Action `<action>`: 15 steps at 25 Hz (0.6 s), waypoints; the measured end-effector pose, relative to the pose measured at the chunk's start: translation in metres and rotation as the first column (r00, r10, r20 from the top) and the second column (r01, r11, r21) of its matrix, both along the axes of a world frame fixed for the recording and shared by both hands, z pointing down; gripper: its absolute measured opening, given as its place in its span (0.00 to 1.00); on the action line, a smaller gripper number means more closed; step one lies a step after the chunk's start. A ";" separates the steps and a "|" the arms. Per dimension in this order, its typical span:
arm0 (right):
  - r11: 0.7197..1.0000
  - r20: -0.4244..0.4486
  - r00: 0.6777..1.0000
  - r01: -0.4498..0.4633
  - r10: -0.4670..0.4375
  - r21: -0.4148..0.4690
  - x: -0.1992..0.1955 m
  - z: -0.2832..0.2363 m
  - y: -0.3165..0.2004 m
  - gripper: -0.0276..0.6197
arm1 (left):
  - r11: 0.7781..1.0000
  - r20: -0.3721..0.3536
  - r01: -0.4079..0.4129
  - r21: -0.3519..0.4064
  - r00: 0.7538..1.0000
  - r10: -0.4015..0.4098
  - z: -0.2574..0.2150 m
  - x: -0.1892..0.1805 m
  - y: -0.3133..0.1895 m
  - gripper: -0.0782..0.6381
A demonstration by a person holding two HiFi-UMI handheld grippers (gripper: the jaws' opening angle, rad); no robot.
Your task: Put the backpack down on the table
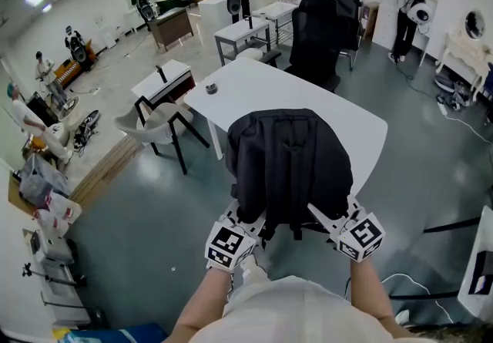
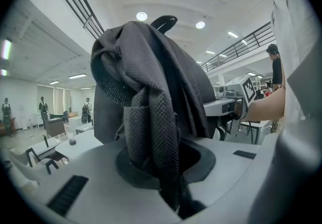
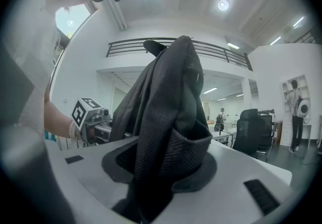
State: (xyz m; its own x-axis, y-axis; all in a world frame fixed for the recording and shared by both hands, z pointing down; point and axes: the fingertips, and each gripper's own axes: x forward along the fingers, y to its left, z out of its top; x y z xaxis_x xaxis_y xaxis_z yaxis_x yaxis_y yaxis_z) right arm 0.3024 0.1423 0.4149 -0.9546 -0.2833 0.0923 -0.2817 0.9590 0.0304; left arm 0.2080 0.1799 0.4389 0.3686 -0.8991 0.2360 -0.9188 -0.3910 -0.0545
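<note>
Black backpack, clamped by left tool, right tool

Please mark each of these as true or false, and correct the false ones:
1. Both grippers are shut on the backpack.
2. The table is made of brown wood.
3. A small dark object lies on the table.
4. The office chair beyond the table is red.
1. True. The left gripper and the right gripper each pinch fabric of the black backpack.
2. False. The table has a plain white top.
3. True. The small dark object lies near the table's far left side, apart from the backpack.
4. False. The office chair is black.
</note>
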 end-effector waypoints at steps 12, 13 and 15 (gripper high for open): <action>0.999 -0.020 1.000 -0.002 0.002 -0.033 0.007 0.013 0.009 0.30 | 0.999 -0.027 0.003 -0.036 1.000 -0.004 0.014 0.008 0.011 0.21; 0.999 -0.023 1.000 -0.003 0.002 -0.034 0.008 0.014 0.010 0.30 | 0.999 -0.030 0.004 -0.037 1.000 -0.005 0.015 0.008 0.012 0.21; 0.999 -0.029 1.000 -0.005 0.004 -0.038 0.008 0.016 0.011 0.30 | 0.999 -0.036 0.005 -0.040 0.999 -0.007 0.017 0.009 0.014 0.21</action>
